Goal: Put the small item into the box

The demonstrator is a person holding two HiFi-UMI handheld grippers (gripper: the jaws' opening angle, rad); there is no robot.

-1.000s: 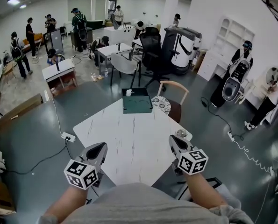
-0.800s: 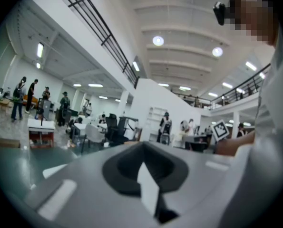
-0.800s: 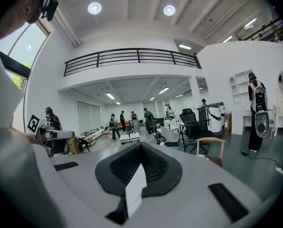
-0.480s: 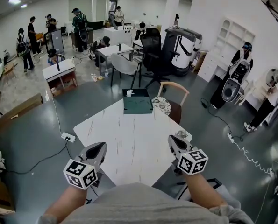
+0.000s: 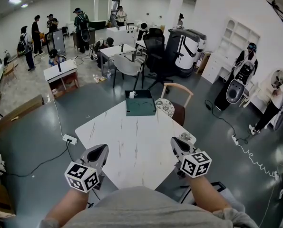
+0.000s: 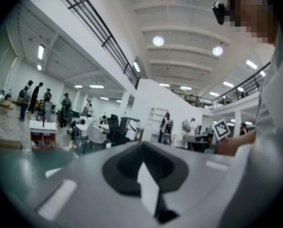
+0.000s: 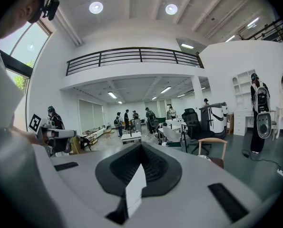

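A dark green open box (image 5: 140,103) stands at the far edge of the white table (image 5: 131,137). A small round greyish item (image 5: 184,137) lies near the table's right corner, just beyond my right gripper (image 5: 176,142). That gripper hovers at the near right edge, jaws together and holding nothing. My left gripper (image 5: 101,150) is at the near left edge, also shut and empty. Both point up and away from the table, so the left gripper view (image 6: 148,189) and the right gripper view (image 7: 135,189) show only closed jaws and the room.
A wooden chair (image 5: 178,99) with a patterned round cushion (image 5: 164,107) stands behind the table's far right side. A small white thing (image 5: 131,94) sits at the box's far left corner. A power strip (image 5: 69,139) and cable lie on the floor to the left.
Both grippers have stayed almost still. Only people in the background have walked a little.
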